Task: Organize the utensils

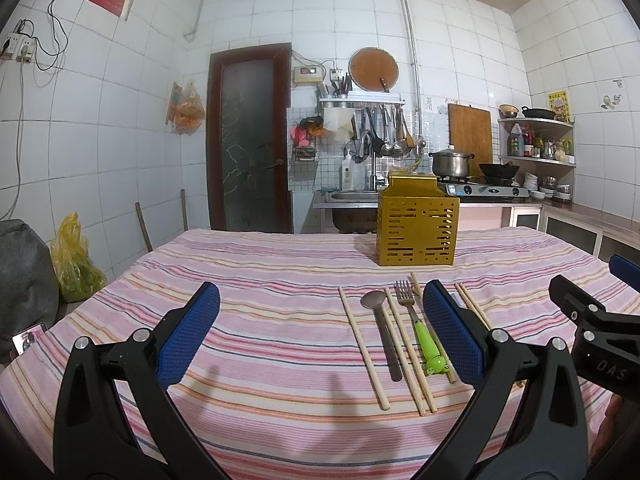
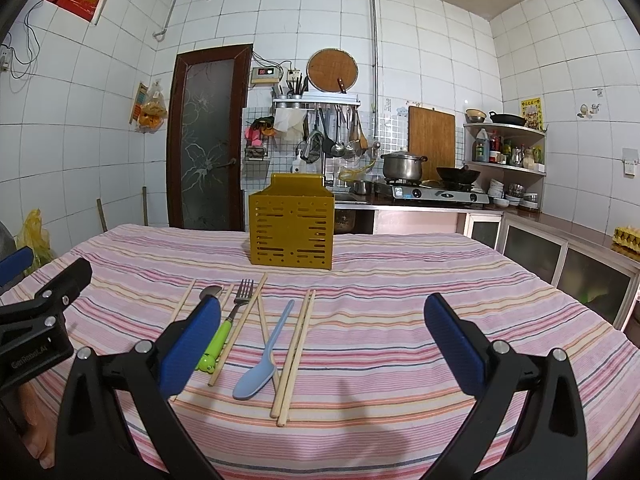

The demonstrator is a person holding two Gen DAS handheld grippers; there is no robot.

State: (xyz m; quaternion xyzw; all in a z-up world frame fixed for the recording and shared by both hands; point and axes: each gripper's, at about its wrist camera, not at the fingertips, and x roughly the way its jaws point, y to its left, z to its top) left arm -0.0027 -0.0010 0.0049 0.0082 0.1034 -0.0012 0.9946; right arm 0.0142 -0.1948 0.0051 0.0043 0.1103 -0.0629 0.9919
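Observation:
A yellow slotted utensil holder (image 1: 417, 230) (image 2: 292, 232) stands upright toward the far side of the striped tablecloth (image 1: 260, 280). In front of it lie several wooden chopsticks (image 1: 364, 346) (image 2: 295, 354), a metal spoon (image 1: 382, 328), a fork with a green frog handle (image 1: 420, 326) (image 2: 224, 330) and a light blue spoon (image 2: 262, 360). My left gripper (image 1: 320, 336) is open and empty, just left of the row. My right gripper (image 2: 322, 350) is open and empty too, its left finger (image 2: 192, 350) covering part of the metal spoon (image 2: 212, 292).
Behind the table are a sink, a gas stove with a pot (image 1: 450, 162) and wok, hanging ladles and corner shelves. A dark door (image 1: 248, 140) stands at the back left. A yellow bag (image 1: 74, 260) sits left of the table.

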